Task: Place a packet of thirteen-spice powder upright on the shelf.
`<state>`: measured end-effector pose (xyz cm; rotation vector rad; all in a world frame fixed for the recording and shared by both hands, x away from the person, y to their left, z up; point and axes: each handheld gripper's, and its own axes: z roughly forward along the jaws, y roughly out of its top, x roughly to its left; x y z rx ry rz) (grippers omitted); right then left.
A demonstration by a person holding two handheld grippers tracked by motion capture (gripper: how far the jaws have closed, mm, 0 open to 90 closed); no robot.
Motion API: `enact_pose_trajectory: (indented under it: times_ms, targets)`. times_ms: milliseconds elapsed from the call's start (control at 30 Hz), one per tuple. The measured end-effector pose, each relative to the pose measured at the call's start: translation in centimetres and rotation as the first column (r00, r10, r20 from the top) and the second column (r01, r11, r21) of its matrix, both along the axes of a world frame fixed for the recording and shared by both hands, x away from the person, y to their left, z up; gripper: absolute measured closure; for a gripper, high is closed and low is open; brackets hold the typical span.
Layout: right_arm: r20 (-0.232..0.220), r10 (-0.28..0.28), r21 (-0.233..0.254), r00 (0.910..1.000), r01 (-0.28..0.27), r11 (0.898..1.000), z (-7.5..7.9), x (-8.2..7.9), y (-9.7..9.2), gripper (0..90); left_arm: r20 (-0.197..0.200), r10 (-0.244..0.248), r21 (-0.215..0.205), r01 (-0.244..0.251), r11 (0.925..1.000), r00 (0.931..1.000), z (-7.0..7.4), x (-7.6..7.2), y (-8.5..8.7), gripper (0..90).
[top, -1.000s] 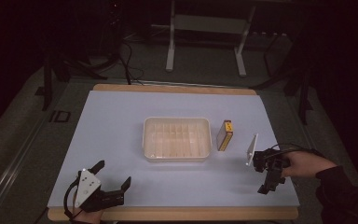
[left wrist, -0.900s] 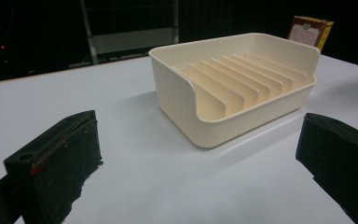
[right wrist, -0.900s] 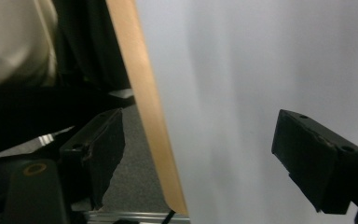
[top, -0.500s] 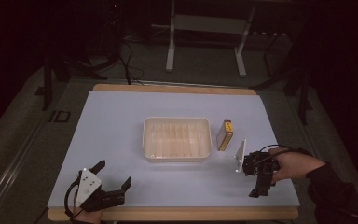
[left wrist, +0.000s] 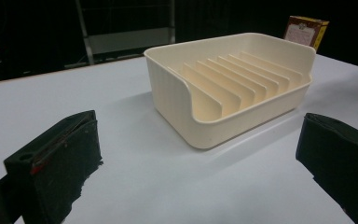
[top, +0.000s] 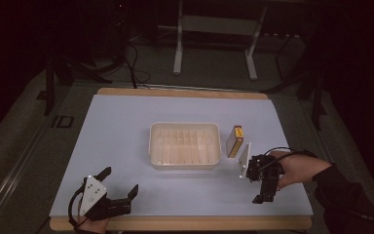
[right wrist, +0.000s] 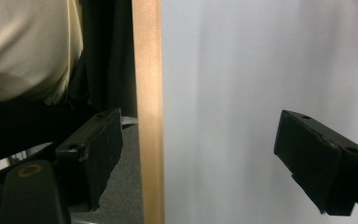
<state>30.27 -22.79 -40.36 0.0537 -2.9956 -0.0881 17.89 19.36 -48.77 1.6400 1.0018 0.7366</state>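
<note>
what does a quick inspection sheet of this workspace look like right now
surface: pale blue mat on a wood-edged table
job's things: cream slotted tray at centre; small yellow-brown box upright, right of it
clutter: nothing seen
grippers: left gripper open, near front edge; right gripper open, nothing between the jaws, which have just been opening
cables: one trails from the right gripper; more on the floor behind the table
surroundings: dark room, metal stand legs beyond the table

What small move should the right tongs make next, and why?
Probably swing the right tongs round toward the yellow box: they have just been opening, nothing sits between them, and they face the table's near edge, away from the box beside the rack.
</note>
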Motion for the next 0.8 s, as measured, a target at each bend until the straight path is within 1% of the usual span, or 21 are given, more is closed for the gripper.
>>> enact_pose_trajectory:
  times_ms: [67,300,433,567,667,700,800]
  targets:
    - [0.014,0.014,-0.012,0.9998,-0.014,1.000,0.5,0.2,0.2,17.2,-0.001,-0.001,-0.002,0.001,1.0000,1.0000,0.0,0.0,0.0,0.0]
    - [0.065,0.043,0.014,0.9969,-0.044,0.999,2.0,0.9,0.6,20.1,0.000,0.002,0.001,-0.002,1.0000,1.0000,0.0,-0.3,0.2,0.0]
    - [0.091,0.043,0.023,0.9949,-0.045,0.999,2.8,1.5,0.7,20.1,-0.001,0.005,0.001,-0.005,1.0000,1.0000,-0.1,-0.5,0.3,0.0]
    - [0.096,0.041,0.051,0.9946,-0.046,0.998,3.8,2.4,0.9,21.1,-0.004,0.007,0.000,-0.007,1.0000,1.0000,-0.1,-0.7,0.4,0.0]
    - [0.104,0.046,0.065,0.9935,-0.053,0.996,4.4,3.0,1.1,21.3,-0.003,0.008,0.000,-0.008,1.0000,1.0000,-0.1,-0.8,0.5,0.0]
    - [0.106,0.053,0.077,0.9929,-0.061,0.995,4.5,3.2,1.1,21.3,-0.004,0.008,-0.002,-0.008,1.0000,1.0000,-0.1,-0.9,0.6,0.0]
    - [0.118,0.044,0.080,0.9920,-0.054,0.995,4.8,3.7,1.3,21.3,-0.003,0.011,-0.005,-0.011,0.9999,0.9999,-0.2,-1.1,0.7,0.0]
